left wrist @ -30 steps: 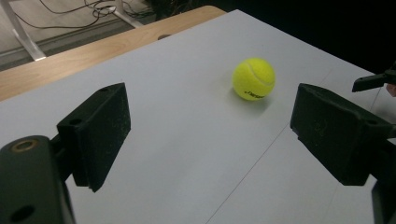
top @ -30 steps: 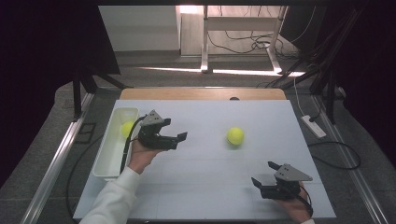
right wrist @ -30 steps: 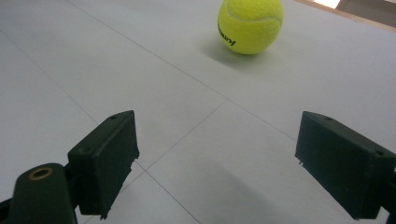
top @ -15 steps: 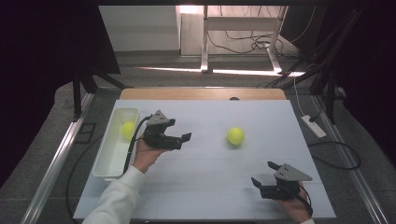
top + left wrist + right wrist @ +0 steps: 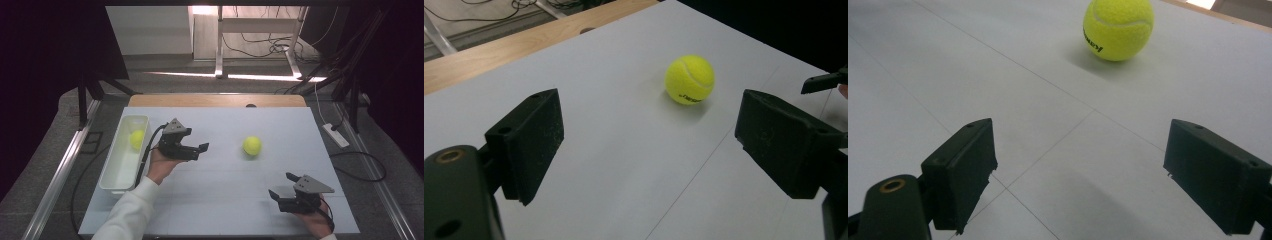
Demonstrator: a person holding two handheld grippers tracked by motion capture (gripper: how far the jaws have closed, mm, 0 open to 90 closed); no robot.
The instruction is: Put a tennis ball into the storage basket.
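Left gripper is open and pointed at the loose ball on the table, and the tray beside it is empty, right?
Not quite: the tray is not empty. The high view shows a second ball lying in it. The rest holds: the left gripper is open and pointed at the loose ball on the table.

White surface [image 5: 220, 195] with one loose ball and a tray on it.

The surface is a pale sheet marked with faint grid lines, with a strip of bare wood [image 5: 215, 100] along its far edge. A yellow tennis ball [image 5: 252, 145] lies right of centre, well apart from everything else. A white oblong tray [image 5: 114, 172] sits along the left edge, running near to far, with a second yellow ball [image 5: 137, 139] in its far end.
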